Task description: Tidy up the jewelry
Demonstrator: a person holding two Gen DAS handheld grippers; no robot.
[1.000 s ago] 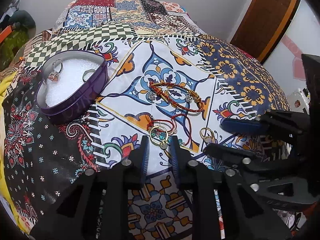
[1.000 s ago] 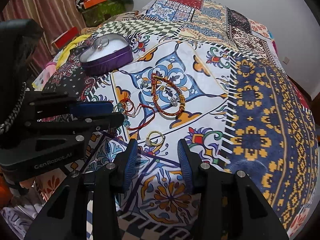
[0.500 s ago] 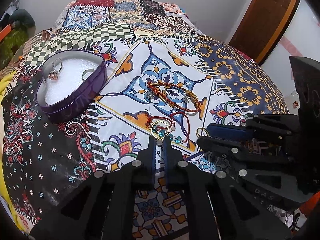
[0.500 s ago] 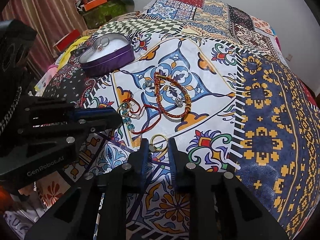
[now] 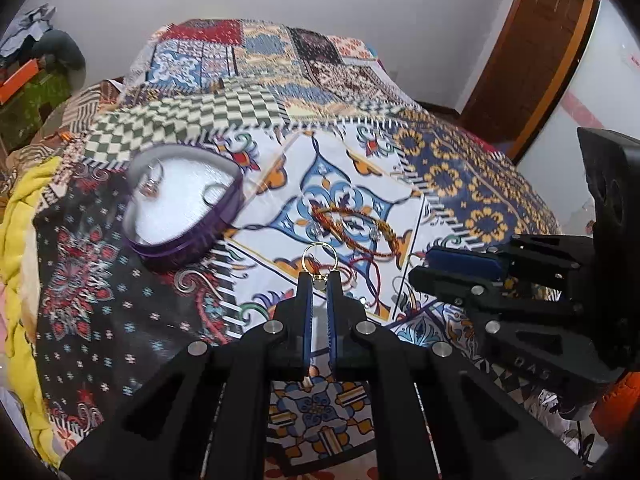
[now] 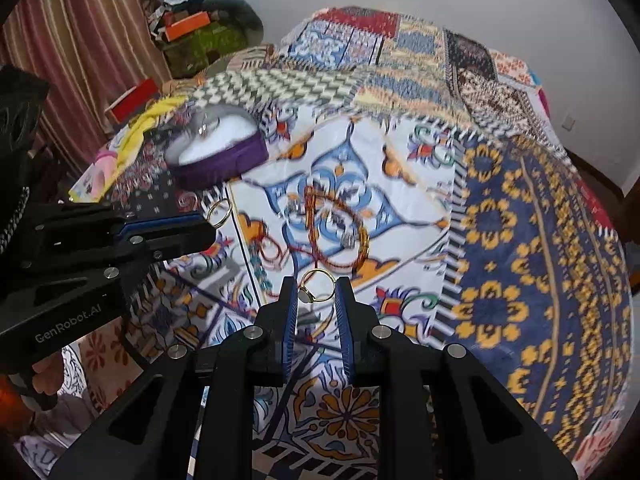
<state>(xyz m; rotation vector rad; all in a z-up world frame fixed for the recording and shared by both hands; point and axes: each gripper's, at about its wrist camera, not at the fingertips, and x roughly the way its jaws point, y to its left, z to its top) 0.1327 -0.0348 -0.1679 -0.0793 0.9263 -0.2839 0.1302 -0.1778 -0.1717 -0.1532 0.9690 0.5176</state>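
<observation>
Above patterned bedspread (image 5: 120, 320), both grippers (left (image 5: 319, 280), right (image 6: 317, 292)) pinch gold rings

A big patchwork bedspread (image 5: 460, 168) with many bright patterns covers the bed. A yellow blanket (image 5: 18, 240) lies at its side. A brown wooden door (image 5: 532, 52) and a white wall (image 5: 360, 0) stand behind. Striped curtains (image 6: 80, 40) hang near an orange box (image 6: 186, 24).

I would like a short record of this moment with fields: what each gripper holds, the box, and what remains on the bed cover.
left gripper: shut on a gold ring, lifted off the cover
right gripper: shut on a second gold ring
box: purple heart-shaped box, open, white padding, rings inside
remaining on bed cover: red and gold bracelets
</observation>
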